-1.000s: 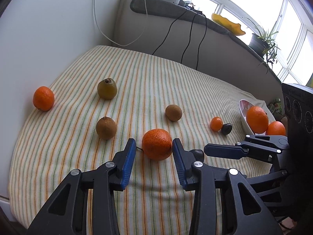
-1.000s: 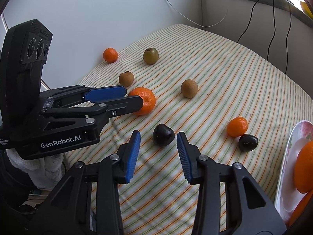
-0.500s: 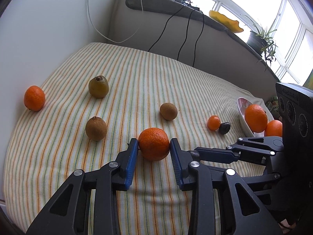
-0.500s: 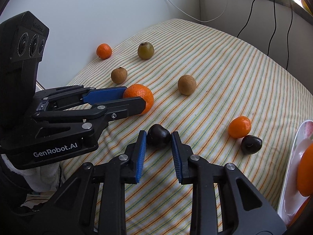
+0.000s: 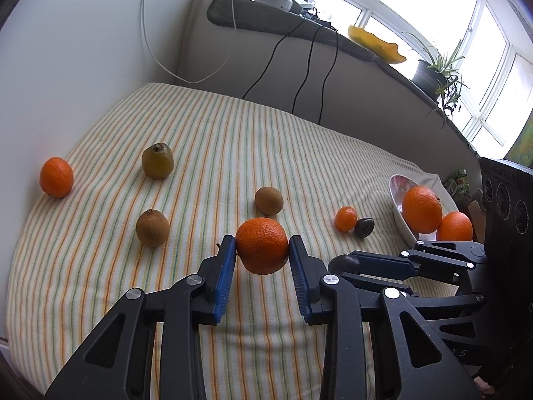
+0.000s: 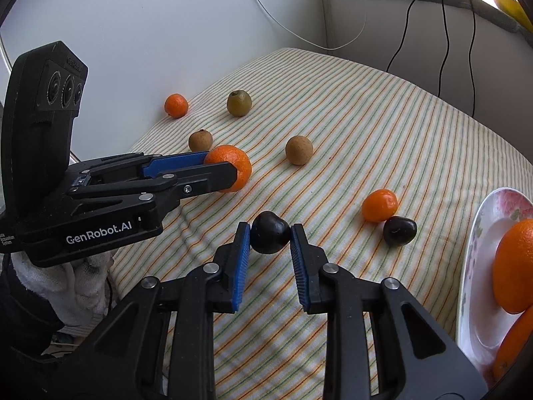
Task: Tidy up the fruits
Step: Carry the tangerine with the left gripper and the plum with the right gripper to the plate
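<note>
My left gripper [image 5: 262,245] is shut on a big orange [image 5: 262,251], blue pads pressing both its sides just over the striped cloth. Seen from the right wrist, it comes in from the left, the orange [image 6: 233,170] at its tips. My right gripper [image 6: 269,230] is shut on a dark plum [image 6: 269,237]. In the left wrist view the plum [image 5: 343,261] peeks out at the right gripper's tips. A white flowered plate [image 5: 398,206] at the right holds two oranges [image 5: 421,209].
Loose on the cloth lie a small mandarin [image 5: 345,219] touching a second dark plum [image 5: 364,227], two kiwis [image 5: 269,200] [image 5: 152,227], a greenish fruit [image 5: 157,160] and a mandarin [image 5: 56,177] near the left wall. Cables hang down the back wall.
Both grippers went from open around their fruit to shut on it: the left on the orange, the right on the dark plum.
</note>
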`<state>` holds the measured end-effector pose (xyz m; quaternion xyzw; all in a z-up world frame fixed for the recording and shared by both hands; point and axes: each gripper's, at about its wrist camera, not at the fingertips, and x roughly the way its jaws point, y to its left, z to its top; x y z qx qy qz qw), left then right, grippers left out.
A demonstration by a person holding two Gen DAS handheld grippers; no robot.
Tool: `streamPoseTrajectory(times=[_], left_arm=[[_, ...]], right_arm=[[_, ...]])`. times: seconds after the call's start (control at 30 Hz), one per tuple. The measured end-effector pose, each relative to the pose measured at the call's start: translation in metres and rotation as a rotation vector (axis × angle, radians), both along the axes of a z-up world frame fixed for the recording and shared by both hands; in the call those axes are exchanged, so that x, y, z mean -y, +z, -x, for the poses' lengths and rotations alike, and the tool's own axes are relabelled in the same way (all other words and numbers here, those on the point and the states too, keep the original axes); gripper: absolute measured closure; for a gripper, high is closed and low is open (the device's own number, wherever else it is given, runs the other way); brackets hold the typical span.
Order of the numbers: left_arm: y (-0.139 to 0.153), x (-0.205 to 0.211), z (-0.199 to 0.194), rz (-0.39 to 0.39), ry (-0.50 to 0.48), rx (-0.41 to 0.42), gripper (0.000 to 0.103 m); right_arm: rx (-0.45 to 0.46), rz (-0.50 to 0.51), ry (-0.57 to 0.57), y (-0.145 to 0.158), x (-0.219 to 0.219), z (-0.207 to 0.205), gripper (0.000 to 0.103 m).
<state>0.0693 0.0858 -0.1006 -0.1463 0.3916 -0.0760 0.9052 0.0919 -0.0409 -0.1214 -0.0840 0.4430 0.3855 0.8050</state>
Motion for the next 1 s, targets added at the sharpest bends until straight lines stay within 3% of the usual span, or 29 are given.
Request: streamPoseTrajectory(times=[0.57, 1.0], left_arm=[[0.025, 0.064, -0.015, 0.038, -0.146, 0.056, 0.072], [0.030, 0.132, -0.032, 0.037, -0.284, 0.065, 0.072]], right_arm=[[0.105, -0.023, -0.209, 0.033, 0.088, 0.010, 0.077], [0.131, 0.001, -0.336, 0.033, 0.132, 0.016, 0.077]])
